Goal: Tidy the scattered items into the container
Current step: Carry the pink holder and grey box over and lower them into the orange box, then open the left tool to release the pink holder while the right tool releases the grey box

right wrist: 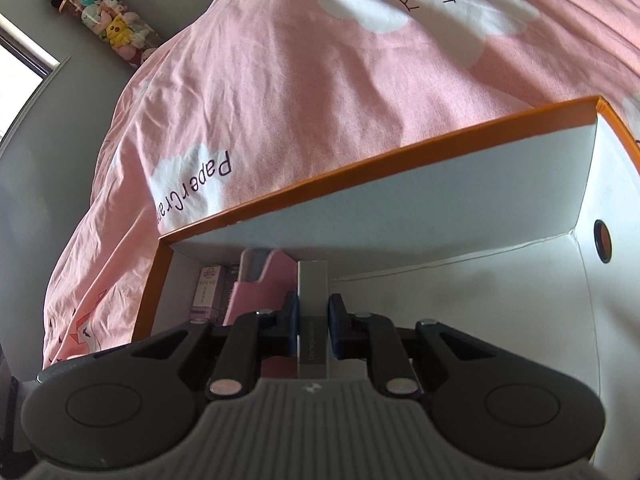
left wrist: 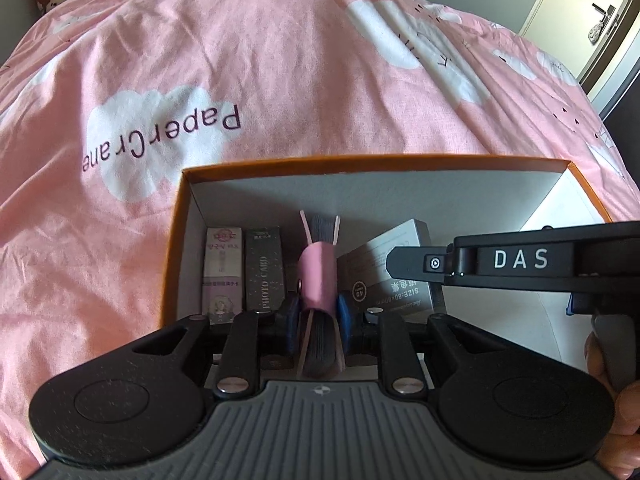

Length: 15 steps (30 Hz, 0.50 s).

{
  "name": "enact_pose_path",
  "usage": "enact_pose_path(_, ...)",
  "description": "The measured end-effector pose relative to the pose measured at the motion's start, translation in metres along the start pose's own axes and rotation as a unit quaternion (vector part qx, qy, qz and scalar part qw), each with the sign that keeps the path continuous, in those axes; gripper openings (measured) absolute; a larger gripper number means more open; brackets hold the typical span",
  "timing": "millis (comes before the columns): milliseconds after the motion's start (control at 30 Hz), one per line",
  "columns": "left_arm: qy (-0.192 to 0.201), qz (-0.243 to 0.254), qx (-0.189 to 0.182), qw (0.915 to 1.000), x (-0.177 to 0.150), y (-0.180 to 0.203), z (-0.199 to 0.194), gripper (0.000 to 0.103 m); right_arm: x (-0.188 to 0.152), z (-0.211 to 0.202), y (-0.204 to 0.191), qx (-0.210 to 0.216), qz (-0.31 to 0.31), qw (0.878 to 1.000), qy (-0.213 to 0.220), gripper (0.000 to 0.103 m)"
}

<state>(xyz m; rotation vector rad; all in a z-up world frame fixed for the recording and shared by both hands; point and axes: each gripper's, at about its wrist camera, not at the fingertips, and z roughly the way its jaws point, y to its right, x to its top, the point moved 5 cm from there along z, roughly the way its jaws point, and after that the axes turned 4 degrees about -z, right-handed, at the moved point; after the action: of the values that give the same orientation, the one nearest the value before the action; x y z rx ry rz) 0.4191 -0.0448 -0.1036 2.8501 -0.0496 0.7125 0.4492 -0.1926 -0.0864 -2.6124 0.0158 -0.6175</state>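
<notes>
The left gripper [left wrist: 319, 318] points steeply downward, its blue pads [left wrist: 293, 317] closed on a pink card holder [left wrist: 319, 280] that stands upright between the jaws and sticks out beyond the fingertips. The right gripper [right wrist: 313, 328] also tilts steeply down, its jaws nearly together and clamped on a slim grey box [right wrist: 313, 300] held upright between the pads. In the left wrist view the right gripper's black body [left wrist: 520, 260] crosses just right of the left jaws, with the person's fingers [left wrist: 600, 356] wrapped around its handle.
</notes>
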Motion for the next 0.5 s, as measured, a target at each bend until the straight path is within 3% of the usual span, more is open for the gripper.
enact_pose_path(133,0.004,0.002,-0.007,1.0000,0.003,-0.002,-0.010,0.032,0.002,0.003,-0.004,-0.008,-0.005,1.000,0.003,0.017)
enact_pose_path(300,0.018,0.006,-0.021,0.9996,0.003,-0.005,-0.031,0.032,0.005,0.008,-0.010,-0.026,-0.009,1.000,0.012,0.017)
enact_pose_path(500,0.008,0.014,-0.026,0.9995,-0.010,-0.012,-0.043,0.032,0.008,0.015,-0.022,-0.034,-0.018,0.999,0.012,0.017)
